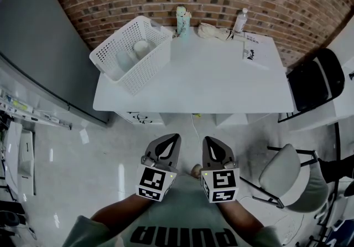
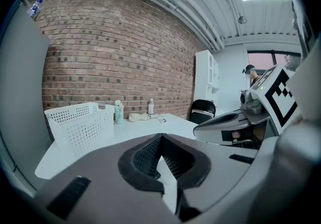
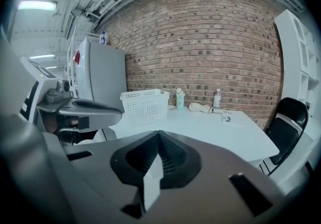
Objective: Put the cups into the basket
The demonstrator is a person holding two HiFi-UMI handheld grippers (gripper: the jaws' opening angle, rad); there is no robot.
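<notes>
Evidently little is left to do. Two pale cups [image 1: 141,46] sit inside the white perforated basket [image 1: 148,67], which stands at the far left corner of the bench [image 1: 210,82]. No other cup shows on the bench top. Only a teal bottle [image 1: 182,21], a crumpled cloth [image 1: 213,31], a clear bottle [image 1: 240,20] and a sheet of paper [image 1: 251,53] stand along its far edge.

The left gripper [image 1: 175,138] and the right gripper [image 1: 206,140] hang side by side close to the person's body, over the floor and well apart from the bench. Each is clenched, tips pressed together with nothing between them, as each gripper's own view confirms.

Judged from this, the step in hand is a check, not a grasp. To do it well, the person would look over the whole bench, including behind the basket, for a cup that has been missed. If one turns up, the nearer gripper should open before it reaches the cup. It should take the cup by the wall and lower it inside the basket rim without knocking the cups already there.
</notes>
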